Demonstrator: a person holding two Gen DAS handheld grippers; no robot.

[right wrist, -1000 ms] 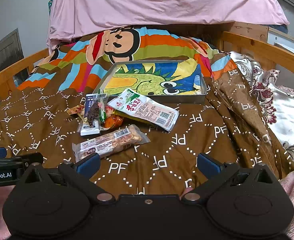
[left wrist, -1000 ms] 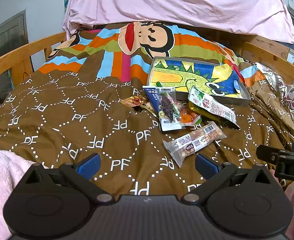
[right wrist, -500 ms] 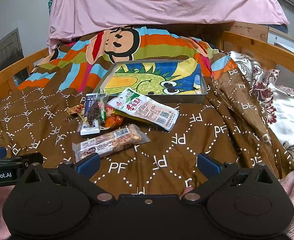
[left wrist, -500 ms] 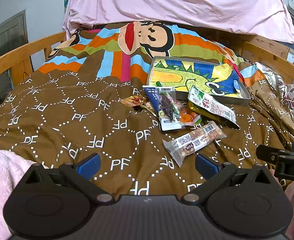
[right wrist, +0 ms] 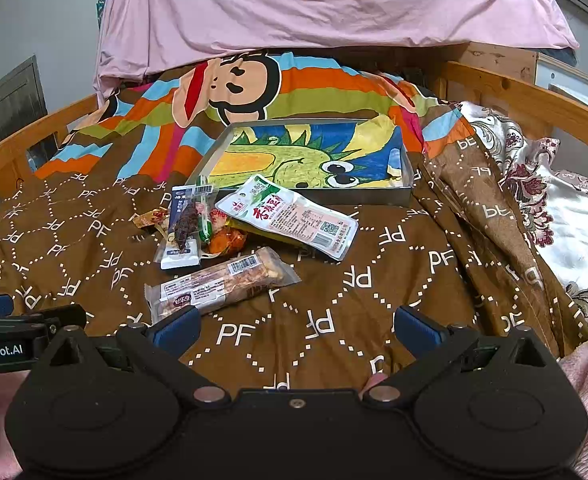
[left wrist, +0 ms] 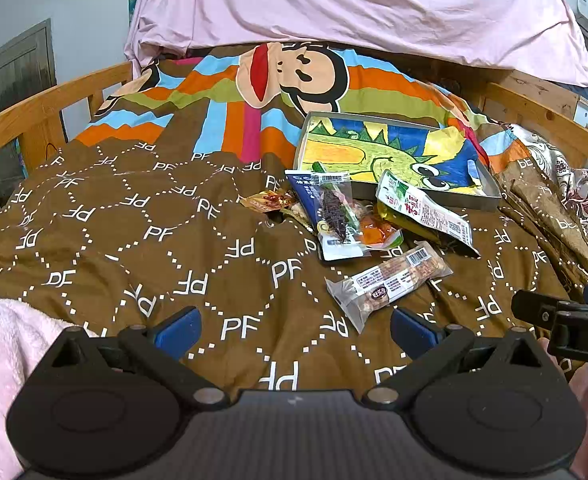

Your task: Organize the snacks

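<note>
Clear-wrapped nut bar (right wrist: 218, 286) lies just beyond the open right claw (right wrist: 294, 330).

both claws level, side by side, pointing forward, low over the bed. left claw (left wrist: 292, 326) spread wide, blue fingertips (left wrist: 178, 328) apart, nothing between them. right claw (right wrist: 294, 326) likewise wide, blue fingertips (right wrist: 416, 330) apart, nothing held. right claw's black body pokes into the left view's right edge, left claw's into the right view's left edge. pink sleeve (left wrist: 2, 360) beside left claw.
</note>
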